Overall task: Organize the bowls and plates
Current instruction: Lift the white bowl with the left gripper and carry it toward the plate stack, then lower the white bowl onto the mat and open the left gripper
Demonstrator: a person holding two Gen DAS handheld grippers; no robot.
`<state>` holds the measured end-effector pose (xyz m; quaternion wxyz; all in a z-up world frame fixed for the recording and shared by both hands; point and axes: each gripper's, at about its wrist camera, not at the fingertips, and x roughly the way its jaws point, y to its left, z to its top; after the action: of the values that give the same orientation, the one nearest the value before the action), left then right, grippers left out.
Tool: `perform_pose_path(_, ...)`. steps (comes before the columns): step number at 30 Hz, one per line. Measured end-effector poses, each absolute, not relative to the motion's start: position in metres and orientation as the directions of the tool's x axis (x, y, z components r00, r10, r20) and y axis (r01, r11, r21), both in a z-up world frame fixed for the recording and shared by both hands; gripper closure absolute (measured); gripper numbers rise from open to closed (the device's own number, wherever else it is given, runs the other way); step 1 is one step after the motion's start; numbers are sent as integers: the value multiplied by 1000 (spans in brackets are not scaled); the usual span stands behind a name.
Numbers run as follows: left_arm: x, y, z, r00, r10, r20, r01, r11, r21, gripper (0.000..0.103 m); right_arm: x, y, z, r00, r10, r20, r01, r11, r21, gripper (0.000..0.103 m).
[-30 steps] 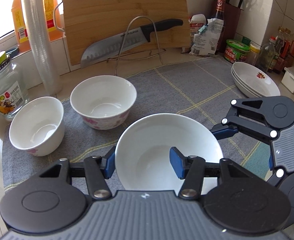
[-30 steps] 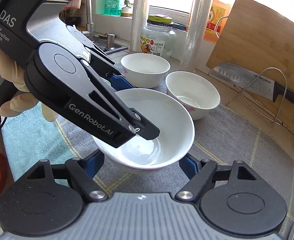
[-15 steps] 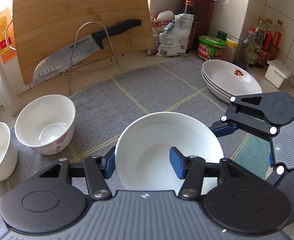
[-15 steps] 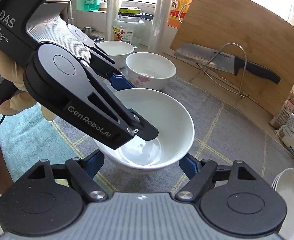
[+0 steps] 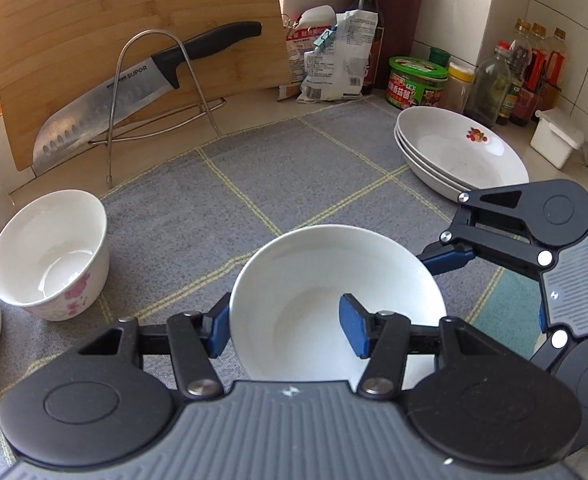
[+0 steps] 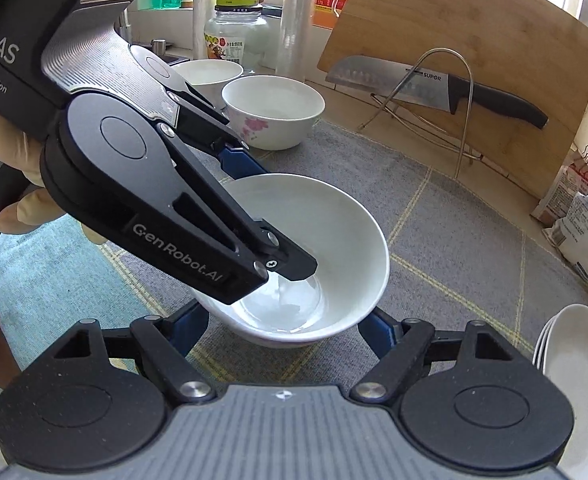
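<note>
A plain white bowl [image 5: 313,280] hangs just above the grey mat [image 5: 294,168], carried by both grippers. My left gripper [image 5: 284,328] is shut on its near wall, one blue pad outside the rim and one inside. My right gripper [image 6: 282,332] straddles the same bowl [image 6: 333,232] from the other side, its blue fingers pressed against the outer wall. Two more white bowls stand at the left, a flowered one [image 5: 50,252] and another [image 6: 208,72] behind it. A stack of white plates [image 5: 461,152] with a red motif rests at the right.
A bamboo cutting board [image 5: 134,20] and a large knife [image 5: 134,84] lean in a wire rack at the back. Bags, sauce bottles [image 5: 533,68], a green-lidded tub [image 5: 413,84] and a white box [image 5: 555,142] crowd the back right corner. A glass jar [image 6: 234,36] stands behind the bowls.
Both grippers have carried the bowl to the right across the mat. The two standing bowls have slid toward the left edge of the view, and the plate stack is now nearer.
</note>
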<state>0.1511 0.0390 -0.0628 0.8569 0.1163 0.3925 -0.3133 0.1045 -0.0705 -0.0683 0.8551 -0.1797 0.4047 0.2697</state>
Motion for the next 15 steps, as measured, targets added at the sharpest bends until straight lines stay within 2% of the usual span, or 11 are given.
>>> perform_pose_path(15, 156, 38, -69, 493, -450, -745, 613, 787, -71, 47, 111, -70, -74, 510, 309, -803, -607, 791, -80, 18)
